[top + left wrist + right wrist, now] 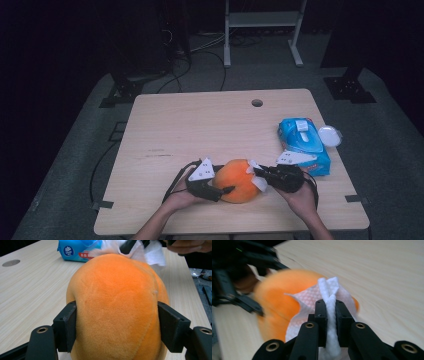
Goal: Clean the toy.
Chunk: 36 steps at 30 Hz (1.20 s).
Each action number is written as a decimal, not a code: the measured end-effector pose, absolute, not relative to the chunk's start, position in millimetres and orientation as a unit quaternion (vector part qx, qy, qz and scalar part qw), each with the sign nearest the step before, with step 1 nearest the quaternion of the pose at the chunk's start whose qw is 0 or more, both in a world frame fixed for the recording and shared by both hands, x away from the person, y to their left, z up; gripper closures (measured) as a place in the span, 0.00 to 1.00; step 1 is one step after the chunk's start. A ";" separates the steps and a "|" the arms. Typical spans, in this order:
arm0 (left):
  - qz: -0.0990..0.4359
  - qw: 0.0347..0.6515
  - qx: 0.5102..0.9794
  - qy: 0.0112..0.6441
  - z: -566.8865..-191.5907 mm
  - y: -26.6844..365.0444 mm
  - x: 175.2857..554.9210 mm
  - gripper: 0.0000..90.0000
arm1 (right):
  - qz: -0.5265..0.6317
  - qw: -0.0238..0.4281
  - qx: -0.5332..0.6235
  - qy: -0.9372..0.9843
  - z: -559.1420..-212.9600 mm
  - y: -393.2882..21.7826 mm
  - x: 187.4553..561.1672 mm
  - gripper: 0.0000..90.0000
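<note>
The left gripper (117,327) clamps the sides of an orange plush toy (115,307) resting on the wooden table (200,125), while the right gripper (331,307) pinches a bunched white wipe (329,293) against the toy's far side. Just beyond the right gripper lies a blue wipe pack (303,142) with its round white lid (330,135) alongside. The wiping looks underway, with most of the plush seemingly left to clean.

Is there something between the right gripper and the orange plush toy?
Yes. The right gripper is shut on a white wipe, which lies between its jaws and the orange plush toy. The left gripper clamps the toy directly.
</note>
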<state>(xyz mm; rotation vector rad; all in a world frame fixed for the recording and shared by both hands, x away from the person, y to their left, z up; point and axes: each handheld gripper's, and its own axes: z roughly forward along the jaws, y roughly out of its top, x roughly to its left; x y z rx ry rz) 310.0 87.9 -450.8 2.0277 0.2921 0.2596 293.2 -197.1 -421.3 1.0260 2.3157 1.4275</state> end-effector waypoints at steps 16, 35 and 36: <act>0.057 0.531 0.831 0.155 -444.3 89.2 314.4 0.29 | 0.491 0.118 0.310 0.806 -412.1 -184.9 281.8 0.91; 0.080 0.525 0.836 0.140 -443.7 76.7 306.5 0.25 | 0.504 0.117 0.273 0.811 -402.7 -176.6 275.4 0.90; 0.080 0.525 0.836 0.140 -443.7 76.7 306.5 0.25 | 0.499 0.121 0.272 0.814 -402.8 -175.8 275.8 0.90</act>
